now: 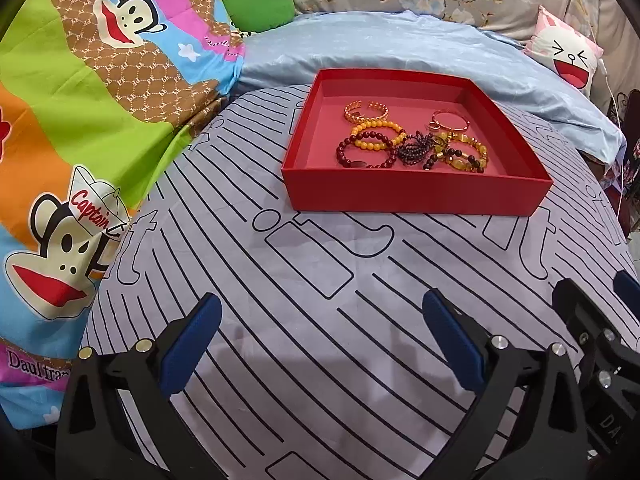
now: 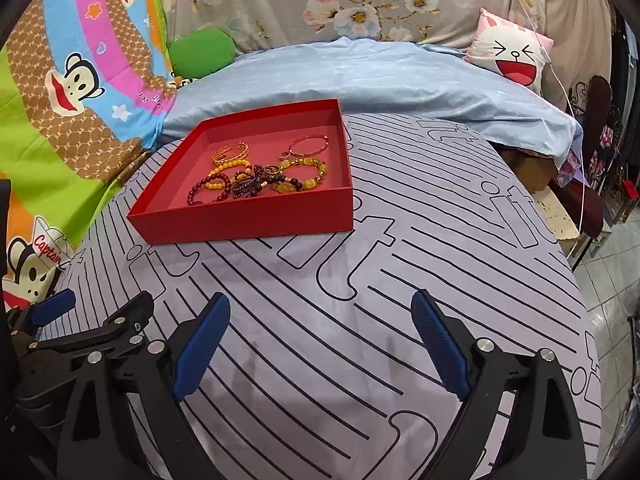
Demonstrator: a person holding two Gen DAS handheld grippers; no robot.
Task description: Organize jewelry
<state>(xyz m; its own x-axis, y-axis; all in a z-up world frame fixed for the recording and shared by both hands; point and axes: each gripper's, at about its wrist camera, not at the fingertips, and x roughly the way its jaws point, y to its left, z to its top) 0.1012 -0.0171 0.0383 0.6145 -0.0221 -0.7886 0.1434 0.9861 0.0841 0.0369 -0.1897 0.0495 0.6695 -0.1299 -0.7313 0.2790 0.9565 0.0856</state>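
Striped sheet [image 1: 320, 340]; red tray [image 1: 416, 196] flat, bracelets [image 1: 412, 140] heaped inside.

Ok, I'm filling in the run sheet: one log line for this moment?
left gripper open, empty | right gripper open, empty | bracelets heaped in red tray | nothing touched

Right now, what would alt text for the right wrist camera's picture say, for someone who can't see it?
A red tray holding a tangle of beaded bracelets and gold bangles sits on a striped grey sheet. In the foreground the right gripper hangs open and empty, with the left gripper at the left edge. Cartoon-print bedding and pillows lie behind.
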